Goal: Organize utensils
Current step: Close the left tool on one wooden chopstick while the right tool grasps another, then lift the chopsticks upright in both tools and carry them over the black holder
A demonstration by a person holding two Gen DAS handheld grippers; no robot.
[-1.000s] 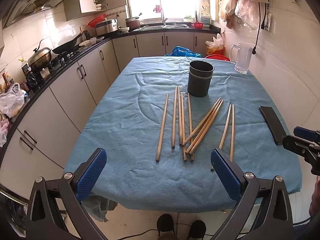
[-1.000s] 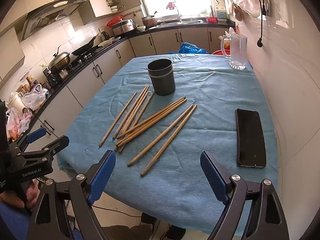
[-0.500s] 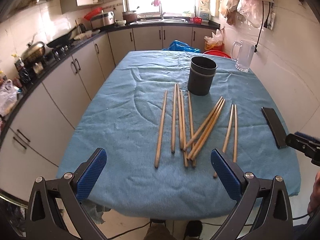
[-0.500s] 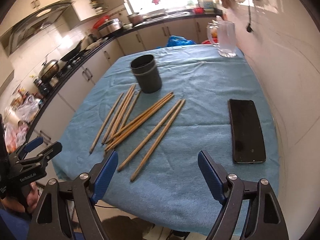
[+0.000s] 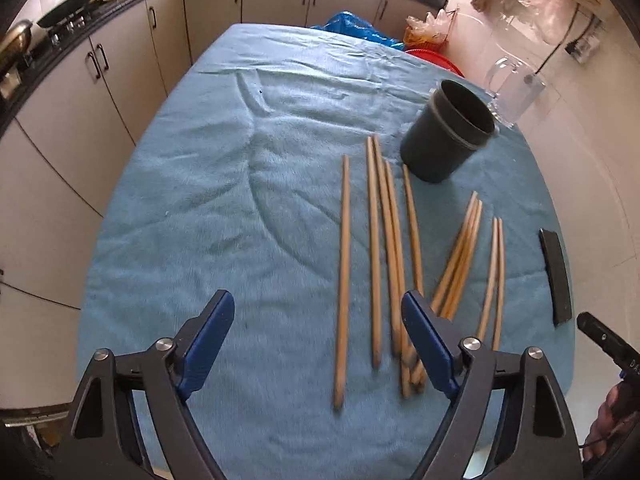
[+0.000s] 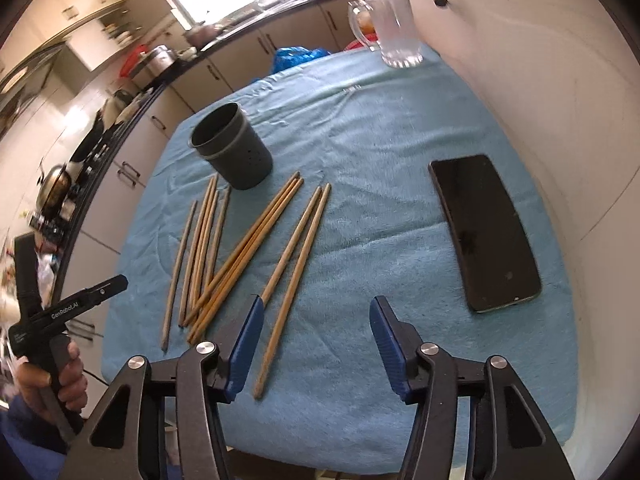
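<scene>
Left gripper [image 5: 316, 340] above near edge of table [image 5: 172, 208], jaws wide, nothing between pads; right-hand pad [image 5: 426, 340] over near ends of middle chopsticks [image 5: 394, 264], contact unclear w/ motion blur. Right gripper [image 6: 316, 344] also low over near edge, jaws wide, gripping nothing; left-hand pad [image 6: 244, 344] just beside near end of one stick of right-most pair [image 6: 298, 248].

Chopsticks loose on blue cloth, all flat, none in cup [image 5: 448, 132]:
- one lone stick [image 5: 343, 276] farthest left, apart from rest
- four roughly parallel ones next, far tips near cup base
- three in a tight bundle [image 5: 460, 256], angled, near ends crossing the parallel group
- pair at right, side by side, touching or nearly so

Cup dark, upright, open mouth, standing on cloth beyond far tips of sticks, just beside them, also in right view [image 6: 232, 148]. Glass mug [image 6: 390, 28] further back by wall, well apart from sticks. Black phone [image 6: 484, 232] flat on cloth, right of pair, apart from it, near wall side.

Kitchen counter and cabinets [image 5: 100, 64] along left side and back. Hand around left gripper's handle visible in right view [image 6: 52, 376].
</scene>
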